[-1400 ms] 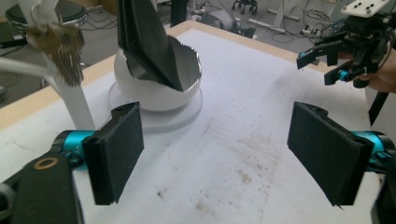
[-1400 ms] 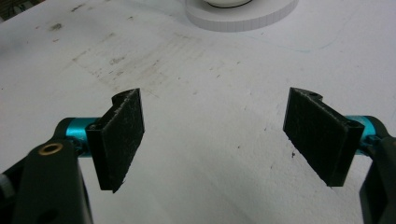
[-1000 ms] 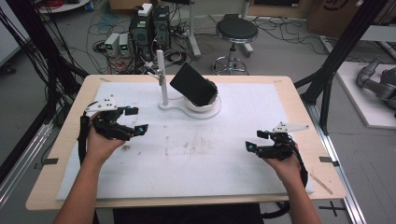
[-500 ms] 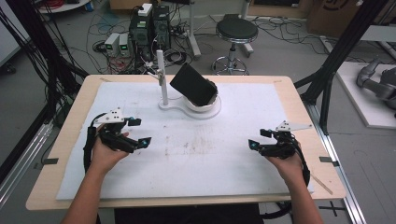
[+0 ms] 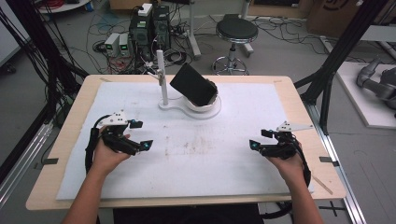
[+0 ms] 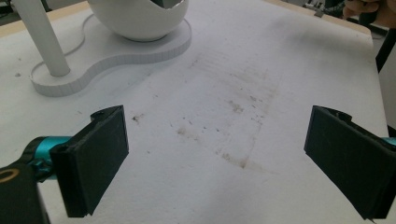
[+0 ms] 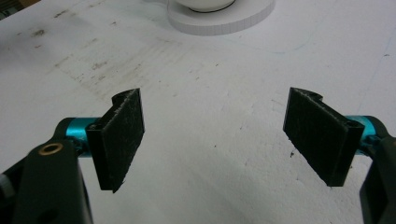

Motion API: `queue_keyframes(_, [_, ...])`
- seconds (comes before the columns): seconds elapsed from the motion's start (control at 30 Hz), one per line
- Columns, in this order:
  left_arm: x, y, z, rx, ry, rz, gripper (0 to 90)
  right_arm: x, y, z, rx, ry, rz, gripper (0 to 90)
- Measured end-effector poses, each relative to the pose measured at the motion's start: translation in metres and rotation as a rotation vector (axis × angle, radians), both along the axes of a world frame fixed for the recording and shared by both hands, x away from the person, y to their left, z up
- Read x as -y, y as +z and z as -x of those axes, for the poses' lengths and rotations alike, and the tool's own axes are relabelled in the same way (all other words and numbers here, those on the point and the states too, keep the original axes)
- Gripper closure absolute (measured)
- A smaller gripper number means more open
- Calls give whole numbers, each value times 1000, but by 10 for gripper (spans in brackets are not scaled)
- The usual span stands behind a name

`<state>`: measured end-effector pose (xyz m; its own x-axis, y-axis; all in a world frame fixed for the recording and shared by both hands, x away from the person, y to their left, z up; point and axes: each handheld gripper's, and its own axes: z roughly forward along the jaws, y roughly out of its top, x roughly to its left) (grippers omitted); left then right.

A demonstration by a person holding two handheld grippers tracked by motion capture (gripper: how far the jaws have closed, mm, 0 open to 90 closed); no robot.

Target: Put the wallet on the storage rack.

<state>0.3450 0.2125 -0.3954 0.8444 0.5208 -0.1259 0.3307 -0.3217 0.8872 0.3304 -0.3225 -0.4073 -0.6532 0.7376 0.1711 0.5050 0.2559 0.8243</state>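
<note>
My left gripper hovers low over the left half of the white mat. It is open with nothing between its pads, and its jaws have just been opening. In the left gripper view the left gripper points toward a white bowl on a flat white base with an upright post. My right gripper rests over the mat's right side, open and empty. In its own view the right gripper faces bare mat. A black slab leans tilted in the bowl.
The white base and its post stand at the back middle of the mat. Brownish smudges mark the mat's centre. Black frame posts, cables and a stool lie beyond the wooden table edge.
My left hand has sunk toward the mat and come a little nearer the front edge, its jaws slightly wider. The right hand has kept still.
</note>
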Motion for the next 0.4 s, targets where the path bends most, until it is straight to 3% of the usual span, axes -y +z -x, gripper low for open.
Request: queue_keyframes(0.4, [-2,-3,-2,-18,12,-8,64,0,-1,-1,-10,-4,4,210])
